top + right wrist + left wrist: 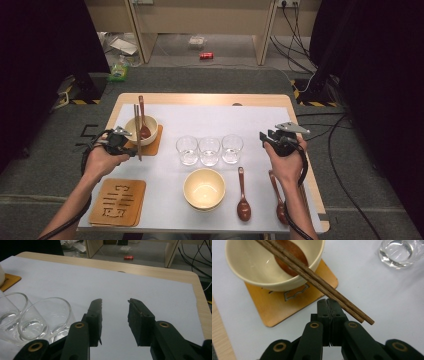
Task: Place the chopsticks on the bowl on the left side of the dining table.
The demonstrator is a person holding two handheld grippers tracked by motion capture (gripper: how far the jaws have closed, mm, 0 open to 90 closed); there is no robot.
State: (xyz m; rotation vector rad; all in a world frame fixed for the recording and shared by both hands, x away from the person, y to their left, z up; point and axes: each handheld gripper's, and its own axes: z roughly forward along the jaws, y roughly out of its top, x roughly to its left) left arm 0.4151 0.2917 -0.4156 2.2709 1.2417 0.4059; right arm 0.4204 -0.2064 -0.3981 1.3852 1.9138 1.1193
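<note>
Pair of dark brown wooden chopsticks (317, 280), side by side and touching, laid across the rim of a cream bowl (249, 272) holding a brown spoon (292, 257); near ends jutted past the rim, over the orange coaster (274, 307) and white sheet.

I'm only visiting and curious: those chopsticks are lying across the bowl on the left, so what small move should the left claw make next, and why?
Probably draw the left claw back from the bowl. Its jaws are shut with nothing between them, while the chopsticks rest across the bowl's rim above the spoon inside, their near ends just past the claw's tips. That setting looks finished, so backing off without nudging them seems sensible.
</note>
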